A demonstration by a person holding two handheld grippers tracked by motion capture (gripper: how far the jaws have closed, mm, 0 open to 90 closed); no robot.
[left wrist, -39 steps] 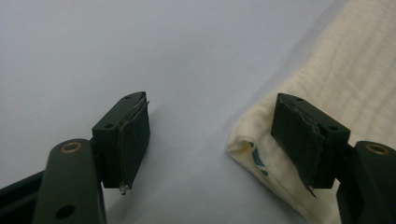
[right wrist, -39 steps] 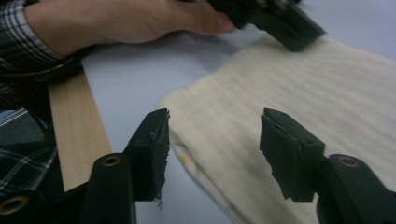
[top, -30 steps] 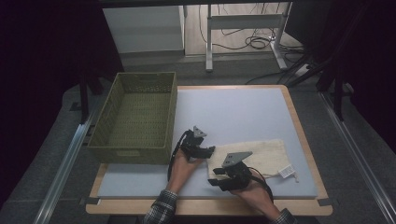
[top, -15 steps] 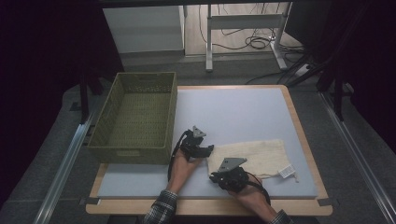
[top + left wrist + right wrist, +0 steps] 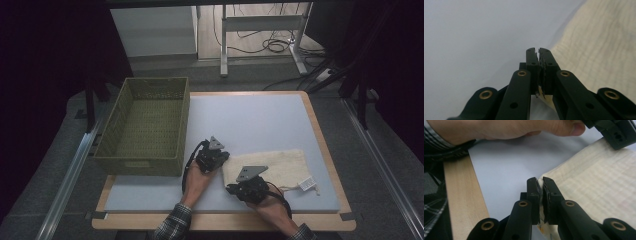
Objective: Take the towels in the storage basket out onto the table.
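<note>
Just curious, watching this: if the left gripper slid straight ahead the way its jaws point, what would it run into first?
Probably nothing soon. The left gripper, shut on the cream cloth's corner, points across the bare grey mat; the cloth lies off to one side. Depth beyond is hard to judge.

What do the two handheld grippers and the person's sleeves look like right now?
Both the left gripper and the right gripper are black, each topped by a grey three-cornered plate and trailing a black cable. In the gripper views the black jaws carry brass-coloured rivets and small screw holes. The sleeves are dark plaid with light checks.
</note>
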